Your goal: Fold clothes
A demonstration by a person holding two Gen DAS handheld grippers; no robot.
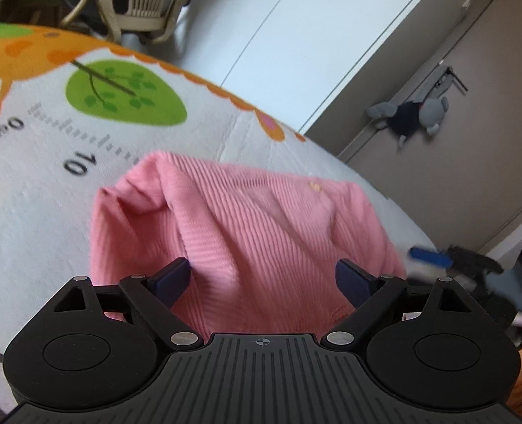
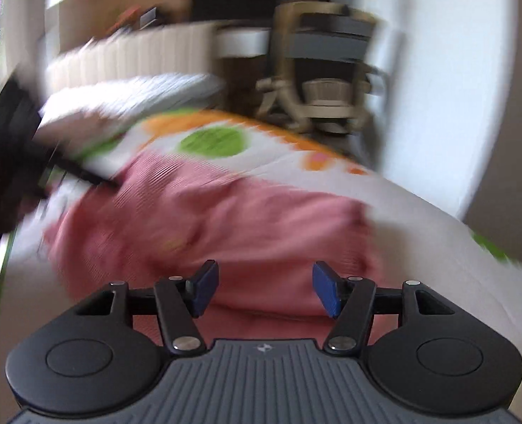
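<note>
Nearest in the left wrist view, the left hand-held gripper (image 1: 262, 281) is seen with its jaws spread wide and nothing between them; the dark pads are placed over the near part of a pink ribbed garment (image 1: 247, 226). In the right wrist view, the right hand-held gripper (image 2: 265, 288) is likewise spread and empty, poised just above the near edge of the same garment (image 2: 225, 219). That view is heavily smeared, so fine detail cannot be read from it.

The garment is bunched into a compact, rumpled bundle on a printed play mat (image 1: 48, 162), well in from the scalloped orange far edge. A raised pleat is seen on its left side, and a small pale button (image 1: 314, 186) near its far right corner. Whether this is a rough fold or a heap awaiting folding cannot be settled.

Several risks are judged from here. If only the top layer is pinched, the bundle could be dragged open. If the raised pleat is caught, creases could be pressed in. The soft, stretchy knit may slip from the pads.

Beyond the mat, an office chair (image 1: 144, 3) and a grey plush toy (image 1: 411, 118) hung on a door are seen.
</note>
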